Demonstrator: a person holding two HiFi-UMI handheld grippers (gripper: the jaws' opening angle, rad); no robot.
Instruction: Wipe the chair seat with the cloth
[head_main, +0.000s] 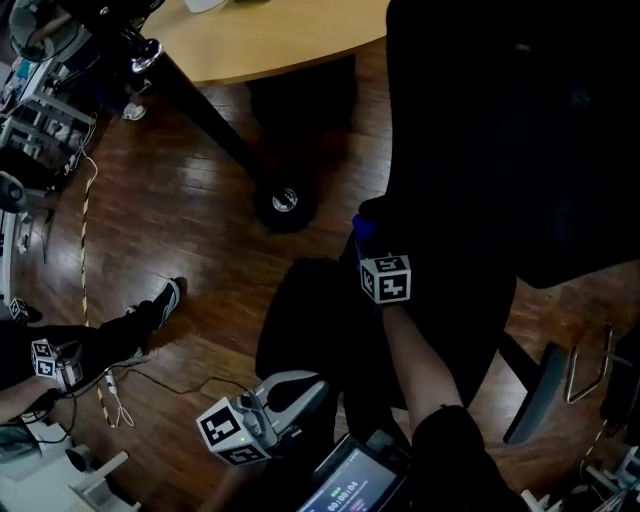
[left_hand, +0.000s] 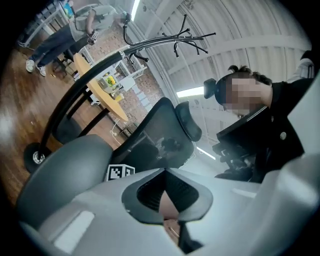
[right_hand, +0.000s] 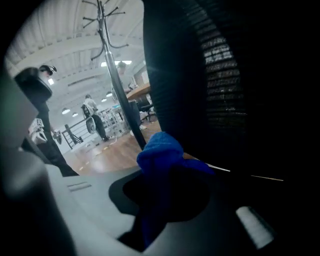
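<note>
On the black office chair (head_main: 480, 150), over the back part of its seat (head_main: 300, 320), the right gripper (head_main: 370, 250) clenches the blue cloth (right_hand: 159, 150); wiping looks only begun, most seat remains; left gripper (left_hand: 167, 197) is closed, empty

Legible words, brand names or signs: none were found in any view.

1. Square black-and-white coded markers, carrying no letters or digits, stood on the cube (head_main: 386, 279) of the right gripper (head_main: 360, 228) and on the cube (head_main: 232, 431) of the left gripper (left_hand: 165, 171).
2. A like marker stood on a third cube (head_main: 45, 359) at the head view's left edge.
3. One such marker face (left_hand: 120, 172) showed in the left gripper view, beside the jaws.
4. A small screen (head_main: 345, 489) at the head view's bottom edge showed a row of green characters, seemingly digits, too small to read.
</note>
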